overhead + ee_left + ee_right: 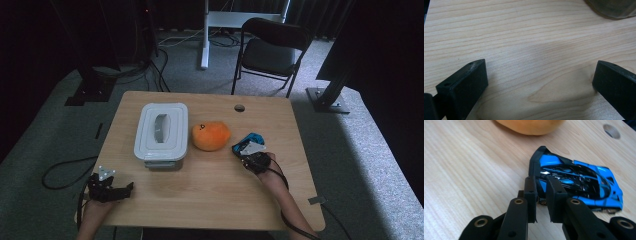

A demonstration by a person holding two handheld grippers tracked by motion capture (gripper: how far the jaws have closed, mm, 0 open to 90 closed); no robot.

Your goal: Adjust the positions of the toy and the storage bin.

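Right claw (541,195) had its jaws pinched narrow on the rear corner of the blue toy car (579,182), grip made and lift pending, car on the desk (210,190) just beside the orange plush (211,136), open desk nearer the person, left claw (540,82) wide and empty.

Left gripper (540,82) agape, right gripper (541,186) clamped.

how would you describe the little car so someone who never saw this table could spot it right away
On the wooden table, look right of the white lidded box and past the orange plush toy. The toy car lies just right of that plush, at the tip of the right gripper, whose jaws are closed on its rear edge. It is the one glossy blue and black thing there.
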